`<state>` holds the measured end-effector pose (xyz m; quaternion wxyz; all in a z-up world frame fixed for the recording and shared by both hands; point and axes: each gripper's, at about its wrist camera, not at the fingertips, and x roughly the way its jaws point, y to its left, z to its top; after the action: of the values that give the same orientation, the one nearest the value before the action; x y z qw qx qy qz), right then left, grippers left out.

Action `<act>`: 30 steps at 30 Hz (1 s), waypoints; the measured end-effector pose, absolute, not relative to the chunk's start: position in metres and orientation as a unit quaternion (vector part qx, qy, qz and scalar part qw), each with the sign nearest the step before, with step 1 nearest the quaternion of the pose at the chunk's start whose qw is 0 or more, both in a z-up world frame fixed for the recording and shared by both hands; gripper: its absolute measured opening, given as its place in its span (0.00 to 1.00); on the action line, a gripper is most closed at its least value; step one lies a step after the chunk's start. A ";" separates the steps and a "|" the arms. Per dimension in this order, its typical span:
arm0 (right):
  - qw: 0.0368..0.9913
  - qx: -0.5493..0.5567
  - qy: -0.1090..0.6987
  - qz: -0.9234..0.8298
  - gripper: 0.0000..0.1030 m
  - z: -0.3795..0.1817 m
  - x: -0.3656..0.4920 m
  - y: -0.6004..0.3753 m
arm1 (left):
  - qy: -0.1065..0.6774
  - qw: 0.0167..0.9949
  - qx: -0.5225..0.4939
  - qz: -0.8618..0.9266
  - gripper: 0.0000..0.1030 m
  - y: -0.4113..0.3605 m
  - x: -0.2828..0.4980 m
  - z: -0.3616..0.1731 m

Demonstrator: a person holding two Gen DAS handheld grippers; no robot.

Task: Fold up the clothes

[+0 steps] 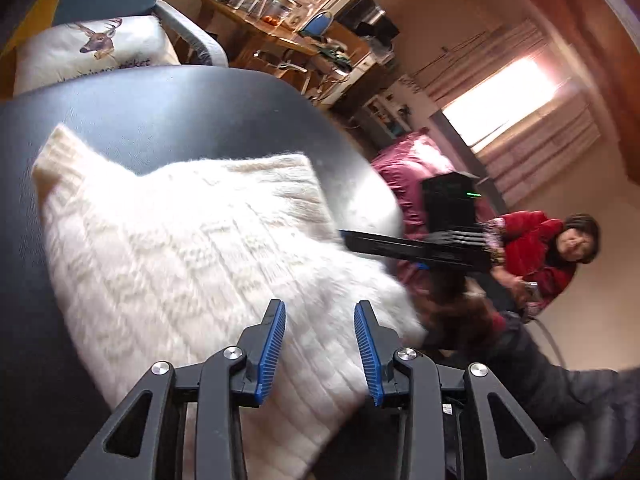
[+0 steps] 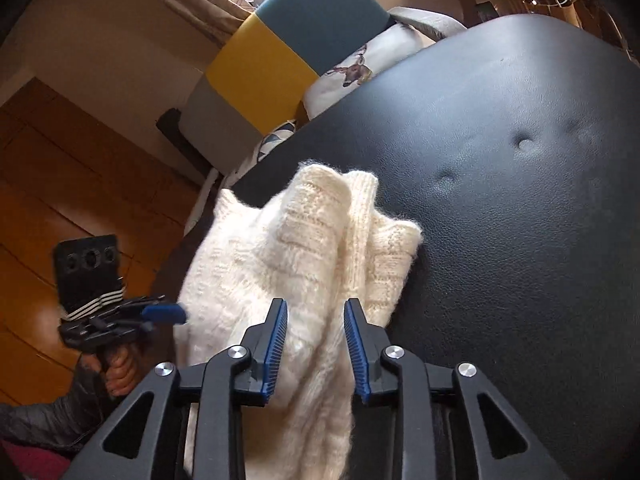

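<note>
**A:** Jaws first: on our left gripper (image 1: 320, 344) both blue pads stand well apart with nothing between them, just hanging over the white knit sweater (image 1: 192, 248). Our right gripper (image 2: 316, 344) looks the same from its own camera, jaws spread wide, no fabric pinched, sweater showing through the gap.

**B:** Agreed, we're holding nothing on either side. Where's the sweater sitting for you?

**A:** It's on the black padded seat (image 1: 168, 116) (leather-look, with button dimples in the right wrist view). In the left view it lies fairly flat toward the seat's near edge, with one ribbed corner poking out toward the left edge. In the right view it's bunched, a thick fold standing up in a ridge along the seat's left edge, and the whole right part of the seat (image 2: 520, 208) is bare.

**B:** We can see each gripper from the other camera too. The right one comes in from the seat's right edge in the left view, tip at the sweater's border; whether it's touching, we can't tell, too blurry.

**A:** And the left one (image 2: 160, 314) sits off the seat's left edge over the wooden floor (image 2: 60, 184), a hand (image 2: 118, 372) wrapped round its handle.

**B:** Background: a deer-print cushion (image 1: 96, 48) beyond the seat's far edge, and a person in a red jacket (image 1: 540, 256) sitting off to the right.
</note>
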<state>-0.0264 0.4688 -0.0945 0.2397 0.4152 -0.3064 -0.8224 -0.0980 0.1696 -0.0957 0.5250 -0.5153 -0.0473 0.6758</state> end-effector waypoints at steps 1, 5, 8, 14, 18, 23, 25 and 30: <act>0.267 0.412 -0.308 -0.815 0.38 -0.087 -0.019 0.468 | -0.039 0.523 -0.517 0.677 0.35 0.178 -0.100 -0.098; 0.348 0.442 -0.251 -0.788 0.60 -0.065 0.015 0.439 | -0.024 0.526 -0.515 0.677 0.35 0.188 -0.112 -0.095; 0.369 0.471 -0.210 -0.773 0.61 -0.076 0.011 0.409 | -0.018 0.525 -0.513 0.679 0.35 0.199 -0.119 -0.094; 0.516 0.510 -0.204 -0.657 0.60 -0.091 0.037 0.364 | 0.013 0.515 -0.513 0.687 0.35 0.227 -0.120 -0.099; 0.456 0.570 -0.213 -0.649 0.48 -0.138 0.050 0.379 | 0.069 0.518 -0.499 0.691 0.35 0.246 -0.104 -0.119; 0.439 0.529 -0.310 -0.657 0.35 -0.159 0.079 0.409 | 0.099 0.518 -0.459 0.715 0.35 0.257 -0.080 -0.132; 0.425 0.519 -0.320 -0.669 0.35 -0.154 0.091 0.415 | 0.112 0.515 -0.443 0.725 0.35 0.260 -0.075 -0.132; 0.370 0.484 -0.328 -0.722 0.44 -0.119 0.123 0.445 | 0.027 0.527 -0.451 0.720 0.36 0.242 -0.083 -0.104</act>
<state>0.1231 0.4450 -0.1188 0.3703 0.4839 -0.3276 -0.7221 -0.0825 0.2424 -0.1044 0.5270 -0.4513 0.0268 0.7197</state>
